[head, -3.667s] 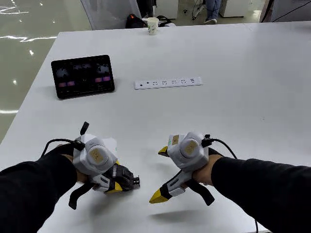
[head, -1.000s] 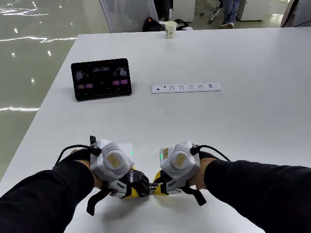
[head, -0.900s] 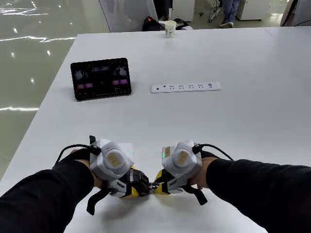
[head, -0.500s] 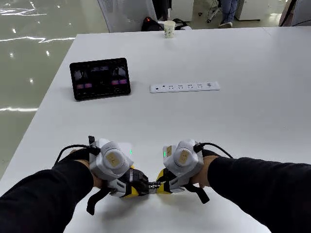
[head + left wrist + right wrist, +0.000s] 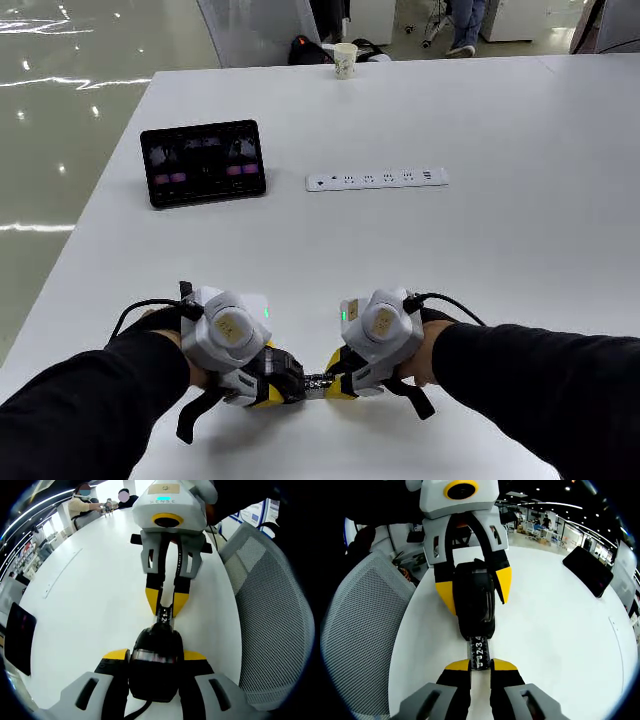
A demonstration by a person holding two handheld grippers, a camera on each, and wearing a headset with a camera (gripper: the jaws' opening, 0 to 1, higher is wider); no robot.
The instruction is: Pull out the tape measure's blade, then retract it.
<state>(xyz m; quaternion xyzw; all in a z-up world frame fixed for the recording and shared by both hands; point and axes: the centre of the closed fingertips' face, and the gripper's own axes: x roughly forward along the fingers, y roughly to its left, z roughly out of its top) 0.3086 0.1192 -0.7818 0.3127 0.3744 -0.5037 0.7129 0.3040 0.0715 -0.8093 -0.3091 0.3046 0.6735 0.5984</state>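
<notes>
Lead: where is the tape measure point(image 5: 275, 372)?

Tech: lower centre of the head view, low over the white worktop point(image 5: 430, 260). Can't tell if the case rests on it. Tablet point(image 5: 203, 162) and power strip point(image 5: 376, 179) are well apart, upper part of the frame, out of the way.

Lead: claw states?

Tech: left claw point(image 5: 155, 655) is clamped on the black case, one jaw on each side, spread as wide as the case. Right claw point(image 5: 480, 665) faces it, jaws nearly together, pinched on the end of the blade point(image 5: 479, 652). In the right gripper view, printed 2-3-4 shows between the case mouth and the yellow tips. The end hook is hidden between the tips.

Lead: so how far along?

Tech: my read is that the pull has barely begun, with only a short run of blade out.

Lead: how to do it well?

Tech: hold the left claw fixed as the anchor. Draw the right claw straight along the blade's own line, toward the right edge of the head view. Both claws level, no roll, or the blade twists and kinks. Pinch firm, because a slip would likely snap the blade back into the case. For the retract, walk the right claw back in under control rather than letting go.
</notes>
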